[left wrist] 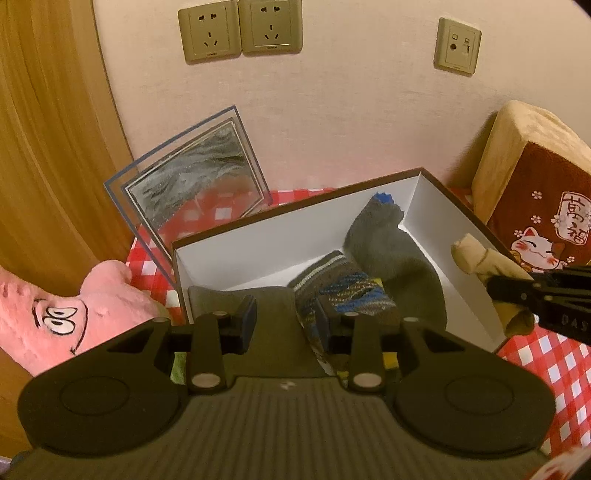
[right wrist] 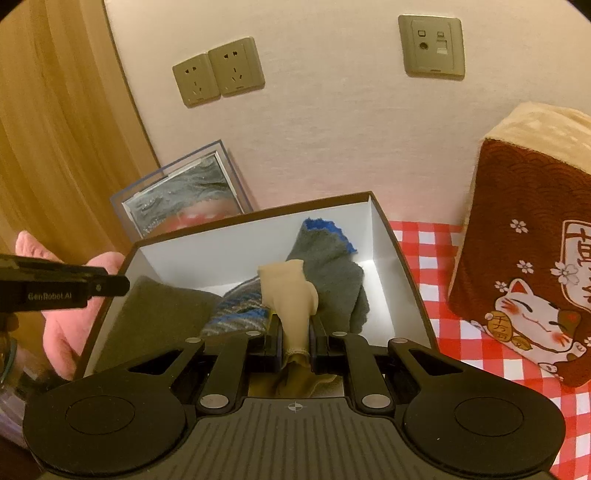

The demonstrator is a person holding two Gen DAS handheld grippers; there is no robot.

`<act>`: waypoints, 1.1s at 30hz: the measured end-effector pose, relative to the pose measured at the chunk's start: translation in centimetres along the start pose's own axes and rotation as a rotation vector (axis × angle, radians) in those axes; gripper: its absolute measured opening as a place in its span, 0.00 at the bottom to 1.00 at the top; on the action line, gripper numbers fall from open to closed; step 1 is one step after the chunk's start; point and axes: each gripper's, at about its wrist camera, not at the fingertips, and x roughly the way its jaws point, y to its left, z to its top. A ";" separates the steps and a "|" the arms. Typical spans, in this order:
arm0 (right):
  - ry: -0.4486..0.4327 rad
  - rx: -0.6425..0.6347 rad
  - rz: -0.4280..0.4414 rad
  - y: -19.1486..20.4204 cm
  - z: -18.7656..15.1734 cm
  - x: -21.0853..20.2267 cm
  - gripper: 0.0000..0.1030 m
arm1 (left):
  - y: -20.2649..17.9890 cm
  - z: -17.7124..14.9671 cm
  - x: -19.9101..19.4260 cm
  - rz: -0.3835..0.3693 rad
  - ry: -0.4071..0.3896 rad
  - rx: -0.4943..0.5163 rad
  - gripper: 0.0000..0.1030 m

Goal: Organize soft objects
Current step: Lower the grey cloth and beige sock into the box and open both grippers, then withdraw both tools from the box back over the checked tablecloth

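Nearest the lens: my right tool (right wrist: 295, 345), jaws clamped on a beige sock (right wrist: 291, 295) at its cuff end; toe end sticks up over the box (right wrist: 384, 225), w/ the rest hanging below the jaws. My left tool (left wrist: 284, 317) has jaws apart, nothing gripped; it sits at the box near edge, over an olive sock (left wrist: 236, 295) and just beside a striped sock (left wrist: 343, 288).

Box: open, white inside, dark rim, on the desk w/ red-white check cloth (right wrist: 424, 251). Contents: olive sock at near left, striped sock in the middle, grey sock (left wrist: 388, 251) w/ blue cuff leaning toward the far right corner. Striped sock overlaps the grey one.

Outside box: pink plush (left wrist: 55, 317) left, touching the box side; clear frame (left wrist: 195, 173) leaning on the wall behind; cat cushion (right wrist: 528, 266) right, apart from box. Wall sockets (left wrist: 240, 29) above.
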 end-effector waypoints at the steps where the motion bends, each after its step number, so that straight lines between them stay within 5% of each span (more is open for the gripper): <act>1: -0.005 -0.001 0.003 0.1 0.1 0.0 0.13 | 0.0 0.0 0.0 -0.003 0.002 0.001 0.31; 3: -0.021 -0.006 0.012 0.3 0.3 0.0 0.15 | -0.1 -0.1 -0.1 -0.006 0.005 0.003 0.33; 7: -0.063 -0.006 0.012 0.9 0.8 -0.2 0.62 | -0.3 -0.4 -0.3 -0.022 0.011 0.004 0.36; 8: -0.085 -0.004 0.013 1.1 0.8 -0.5 0.65 | -0.4 -0.5 -0.4 -0.024 0.011 0.004 0.37; 15: -0.071 -0.016 0.018 1.4 0.5 -1.4 0.66 | -0.8 -1.5 -1.4 -0.042 0.022 -0.003 0.46; 33: -0.036 0.057 0.025 1.5 -3.6 -7.2 0.68 | -2.1 -4.9 -6.7 -0.094 0.009 -0.044 0.48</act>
